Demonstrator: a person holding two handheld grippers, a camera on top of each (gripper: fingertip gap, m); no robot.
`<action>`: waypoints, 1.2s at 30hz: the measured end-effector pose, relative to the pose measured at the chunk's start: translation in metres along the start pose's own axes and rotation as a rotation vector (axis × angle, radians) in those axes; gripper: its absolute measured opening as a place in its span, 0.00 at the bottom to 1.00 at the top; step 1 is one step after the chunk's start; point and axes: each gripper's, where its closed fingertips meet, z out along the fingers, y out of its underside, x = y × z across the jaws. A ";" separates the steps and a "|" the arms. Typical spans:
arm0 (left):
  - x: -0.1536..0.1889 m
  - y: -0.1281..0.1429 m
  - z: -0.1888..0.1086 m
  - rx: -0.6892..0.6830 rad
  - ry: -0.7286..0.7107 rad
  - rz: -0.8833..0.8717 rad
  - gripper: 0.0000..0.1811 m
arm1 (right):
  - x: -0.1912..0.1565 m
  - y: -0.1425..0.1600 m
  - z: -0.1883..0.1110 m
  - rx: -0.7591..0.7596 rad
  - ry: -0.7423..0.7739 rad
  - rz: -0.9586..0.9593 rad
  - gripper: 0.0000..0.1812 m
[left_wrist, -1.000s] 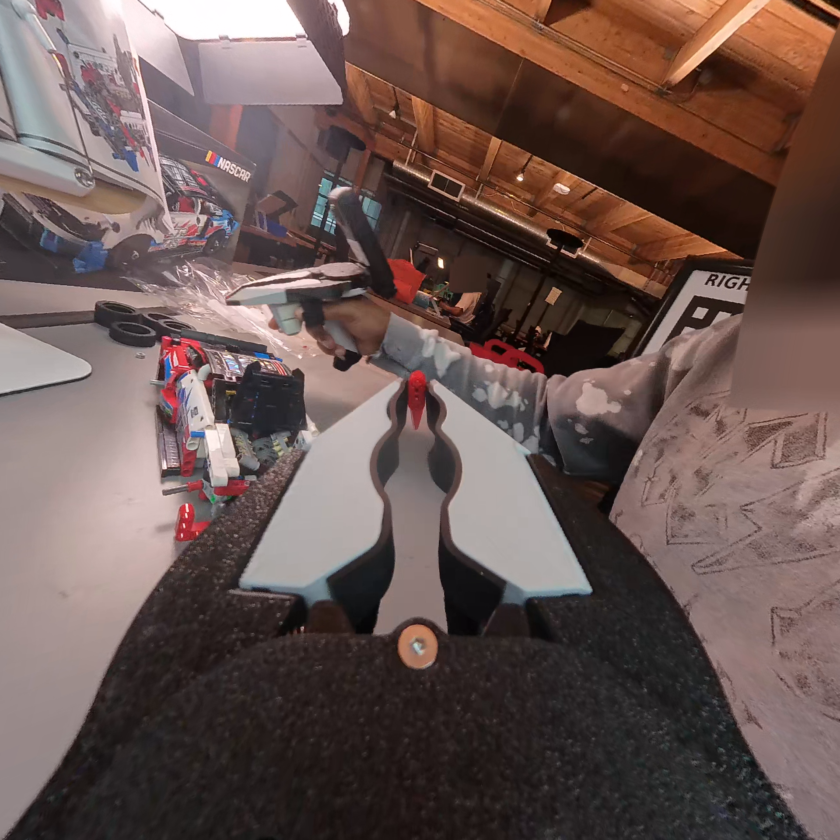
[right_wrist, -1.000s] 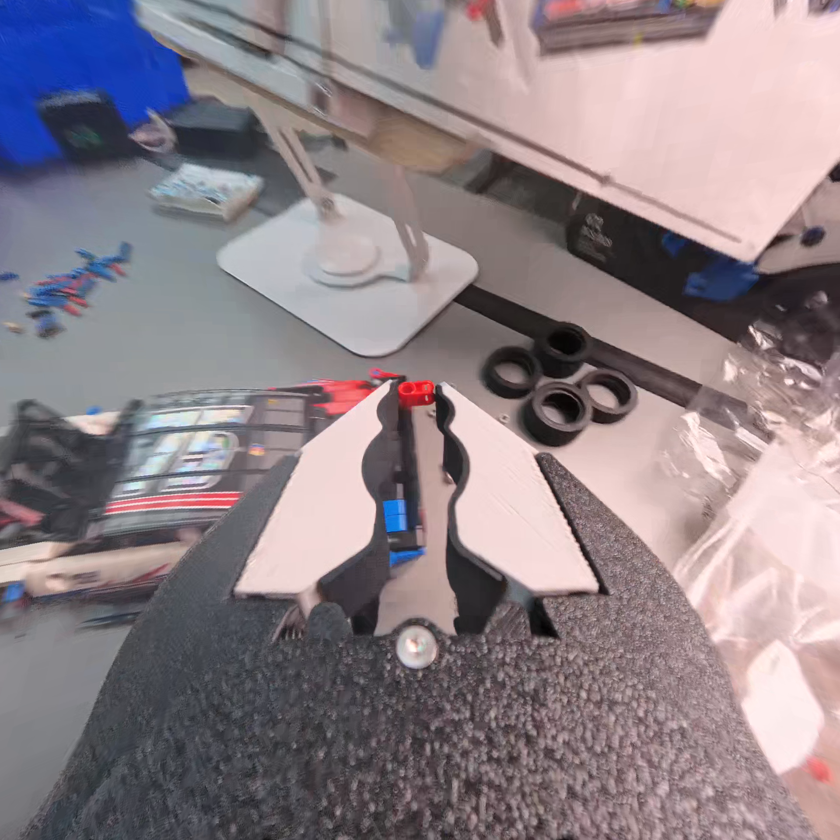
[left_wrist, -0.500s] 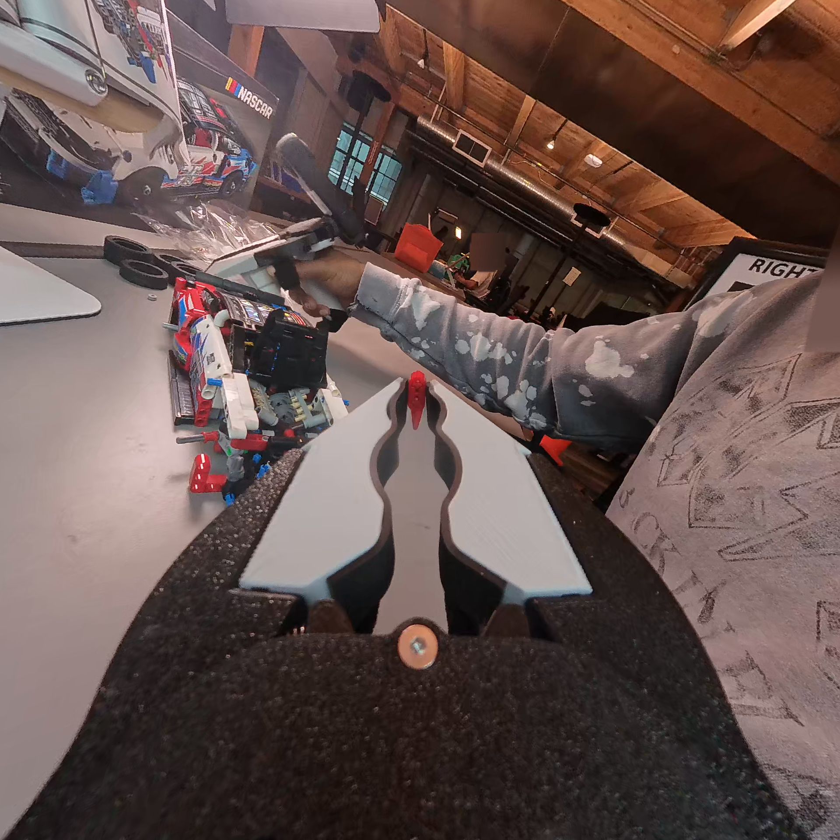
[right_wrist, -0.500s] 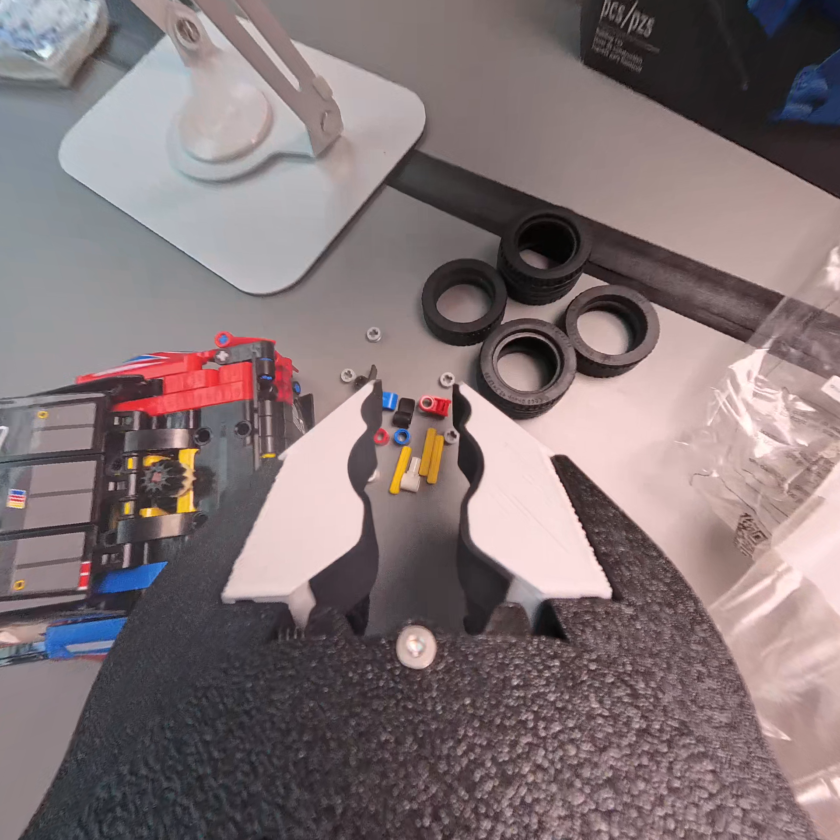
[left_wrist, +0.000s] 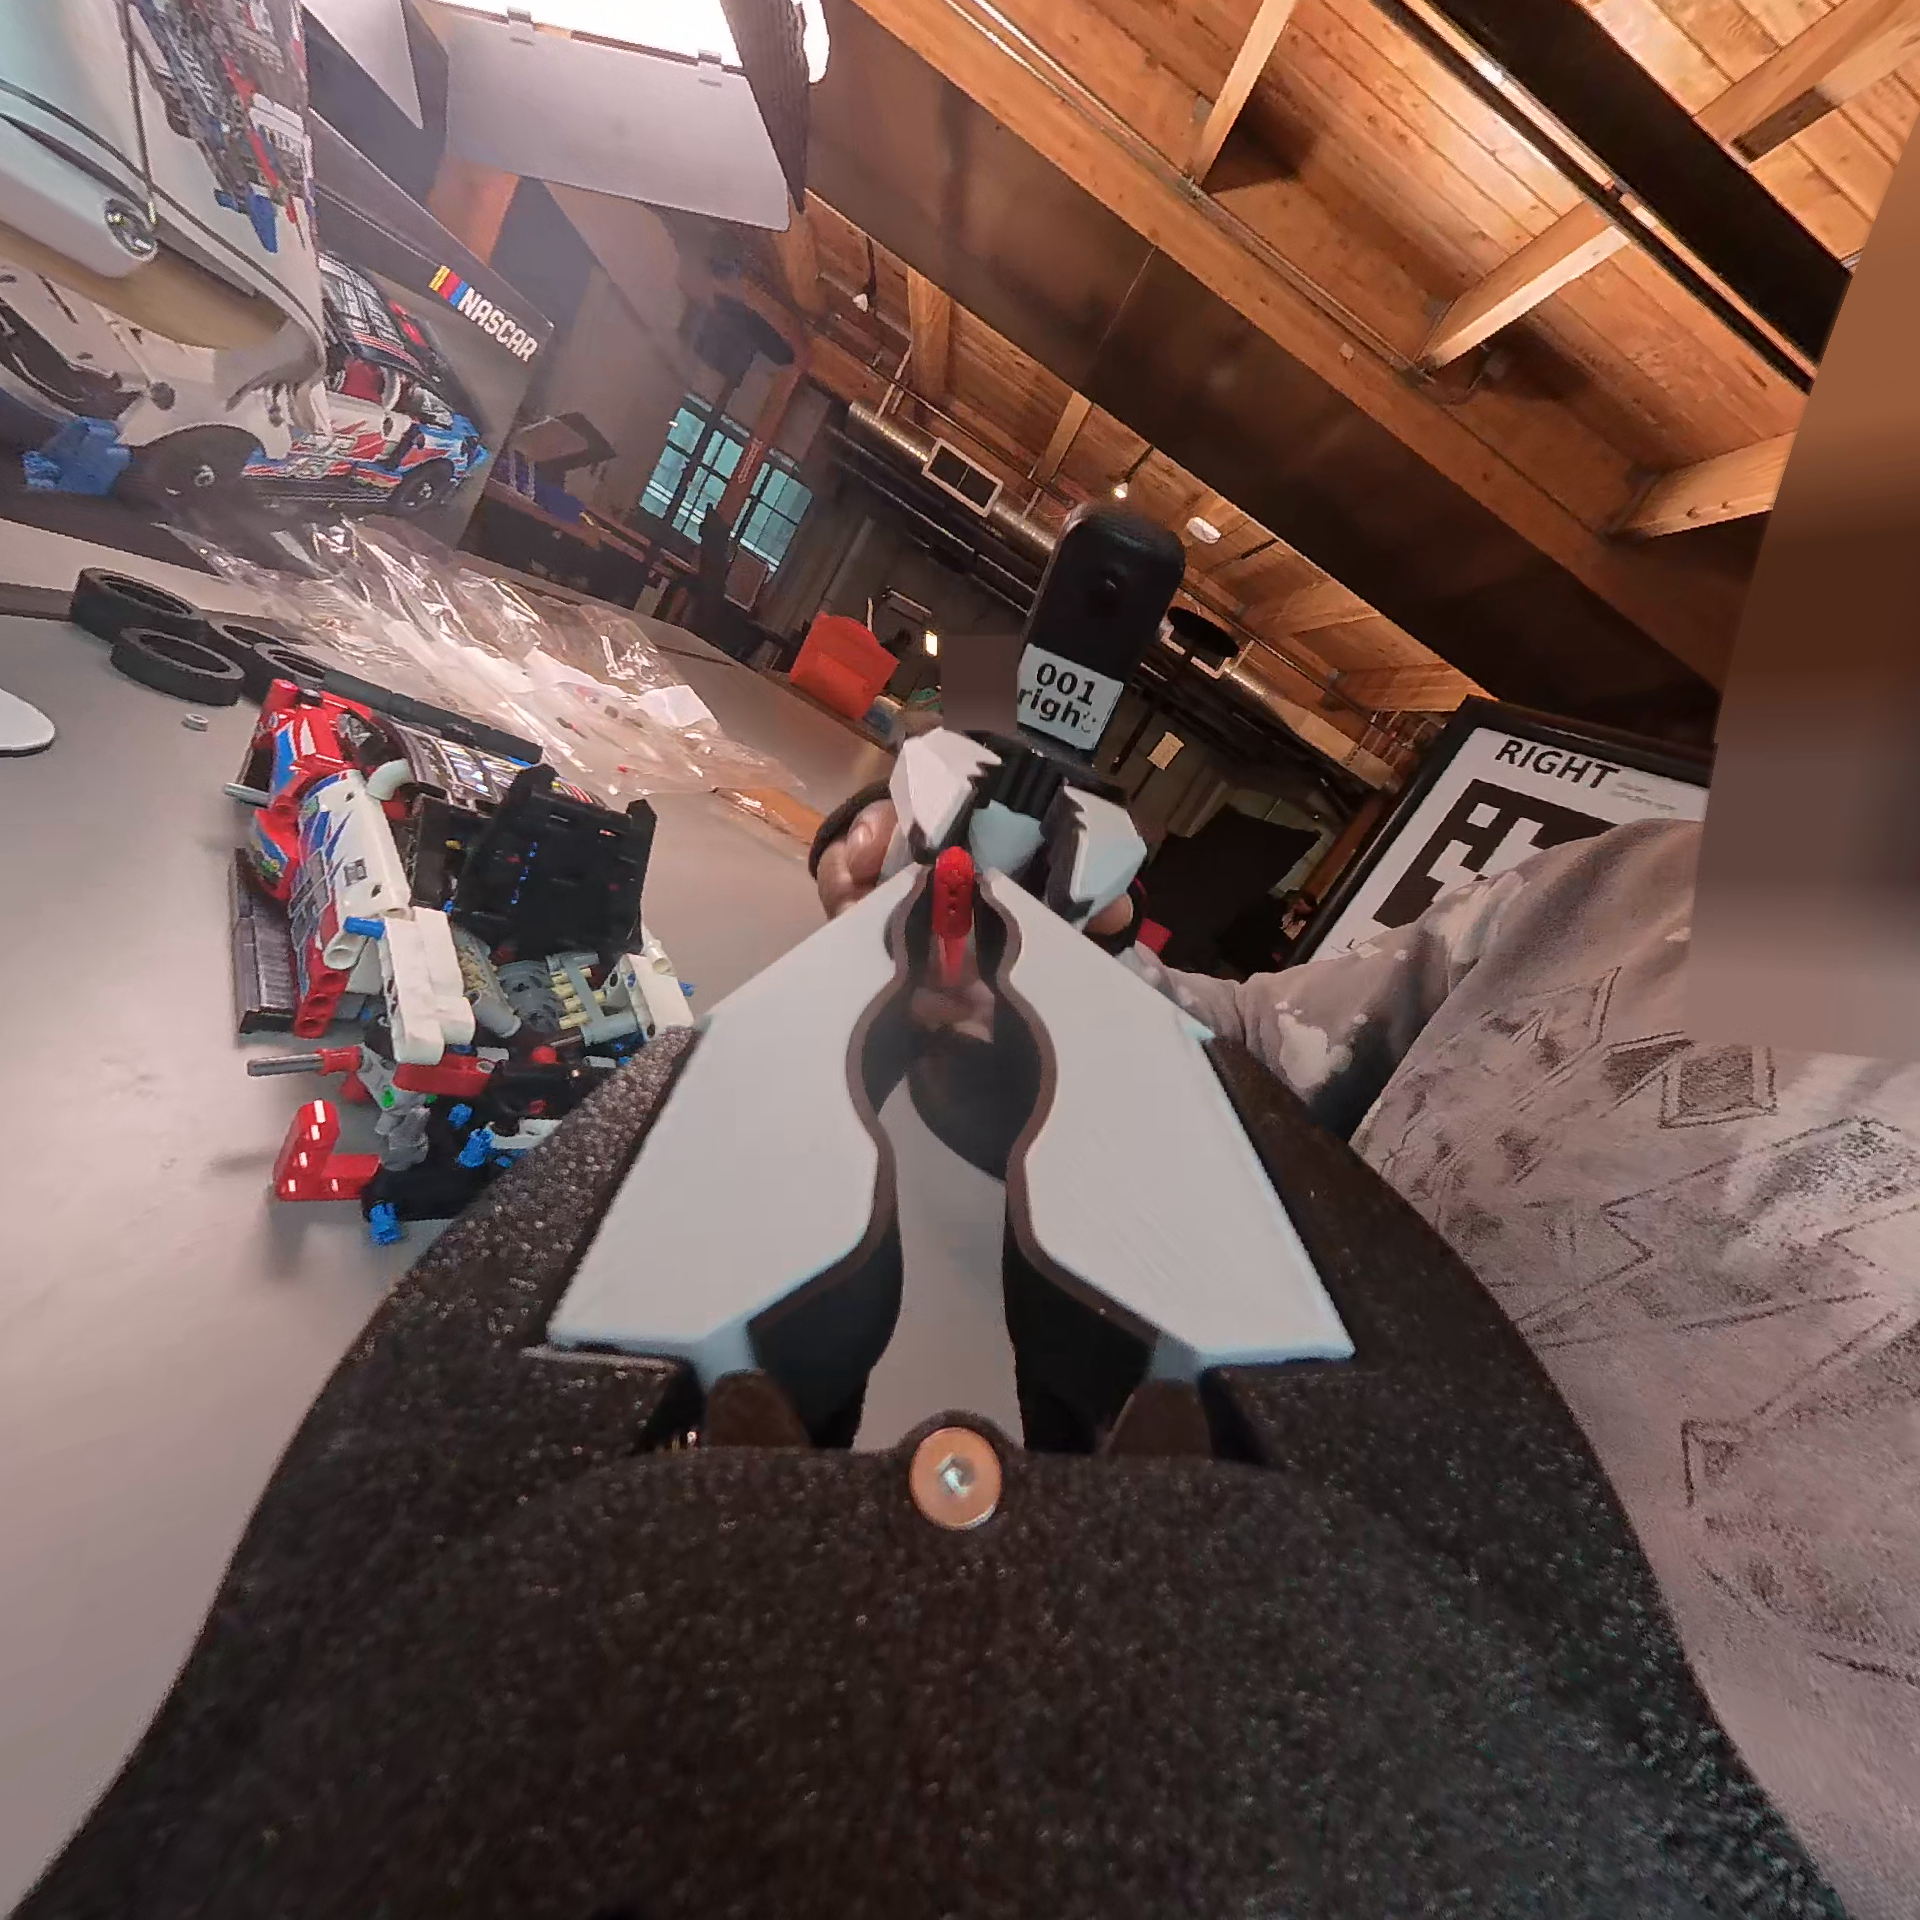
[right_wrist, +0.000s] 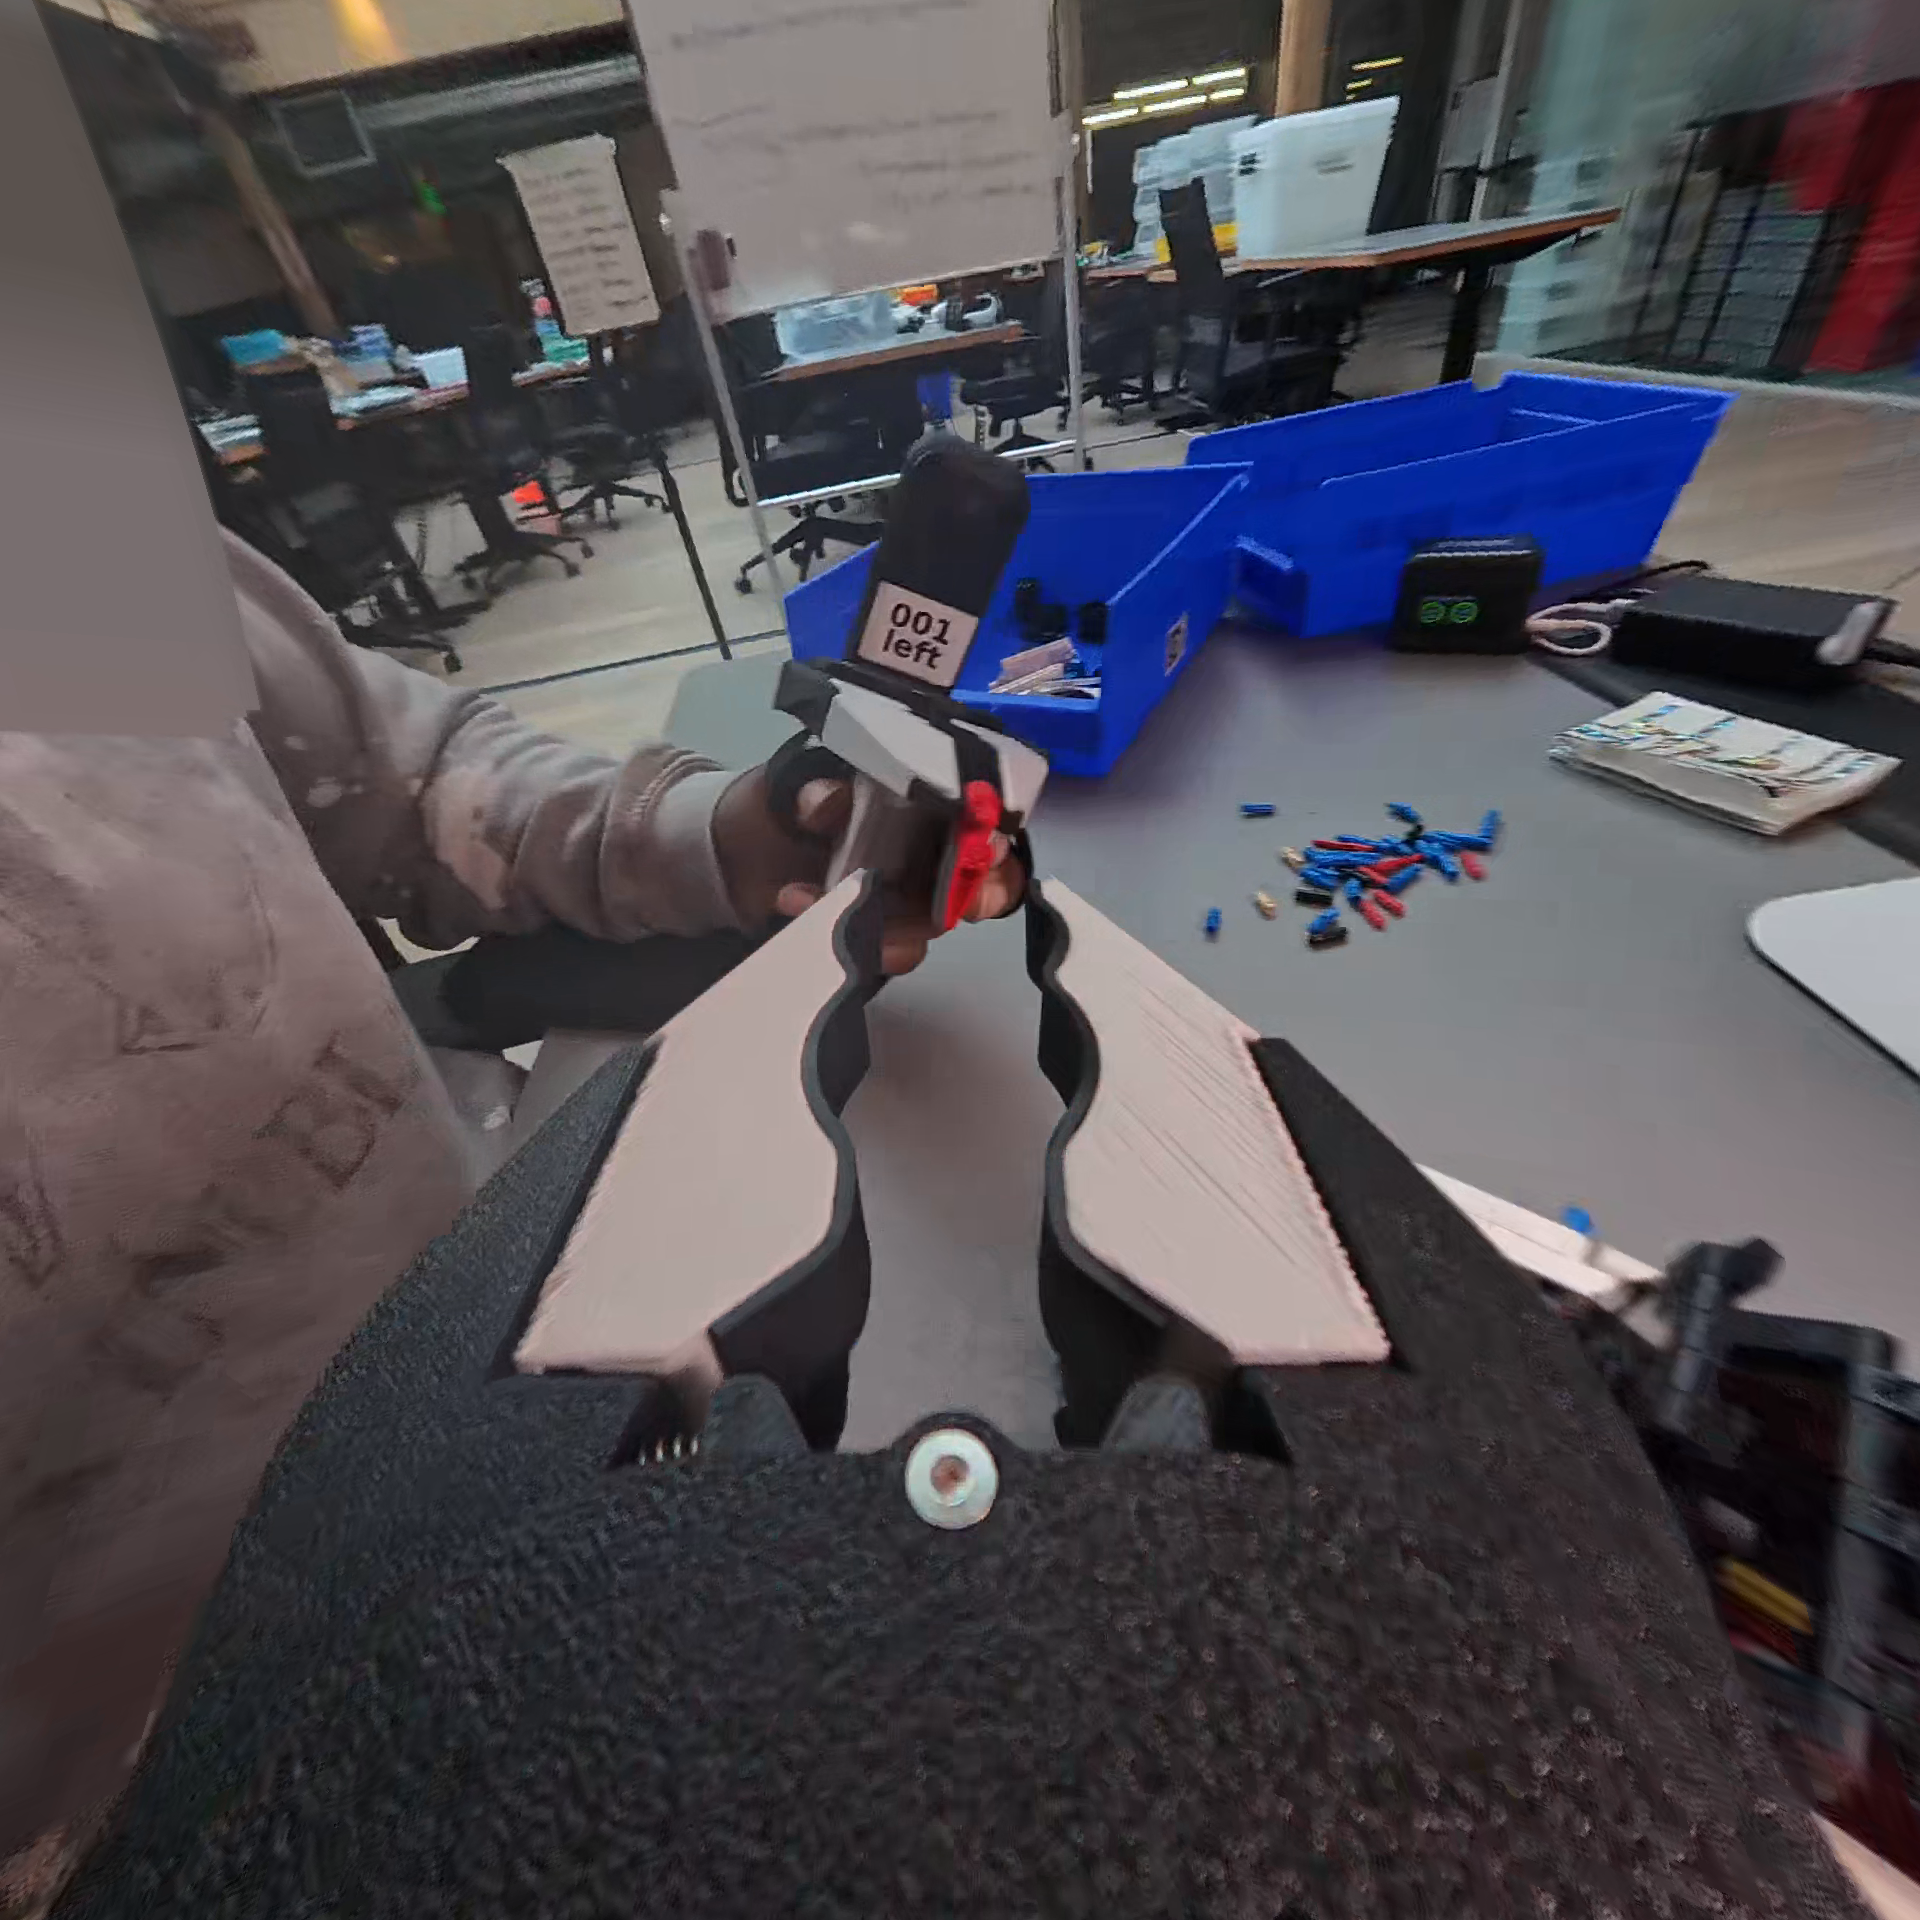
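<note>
My left gripper (left_wrist: 951, 883) is shut on a small red building-toy piece (left_wrist: 952, 920), held above the grey table (left_wrist: 125, 1195). The right wrist view shows the same piece (right_wrist: 971, 852) pinched between the left gripper's fingertips. My right gripper (right_wrist: 951, 904) is open and empty, with its fingers (right_wrist: 1049, 935) spread wide. It faces the left gripper tip to tip, just short of the red piece. In the left wrist view the right gripper (left_wrist: 1023, 831) shows head-on just behind the red piece, in a person's hand.
A part-built red, white and black toy car (left_wrist: 416, 894) lies left, with black tyres (left_wrist: 156, 644), clear plastic bags (left_wrist: 540, 665) and a printed box (left_wrist: 395, 416) behind. Blue bins (right_wrist: 1403, 499), a pile of small blue and red pins (right_wrist: 1371, 862) and a booklet (right_wrist: 1714, 758) lie opposite. The grippers are tip to tip, or close to it.
My right gripper held a small red piece a second ago, opened over loose parts on the table, then swung round empty to face the left gripper. The left gripper kept its red piece.
</note>
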 end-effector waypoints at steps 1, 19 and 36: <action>0.002 0.000 0.001 0.004 0.010 -0.001 0.03 | -0.006 0.004 0.010 -0.003 -0.001 0.001 0.14; 0.007 0.029 0.011 -0.186 -0.011 0.118 0.04 | -0.008 0.019 0.011 -0.020 -0.016 0.030 0.03; 0.002 0.042 0.009 -0.313 -0.037 0.158 0.03 | -0.010 0.034 0.009 -0.002 -0.097 0.074 0.02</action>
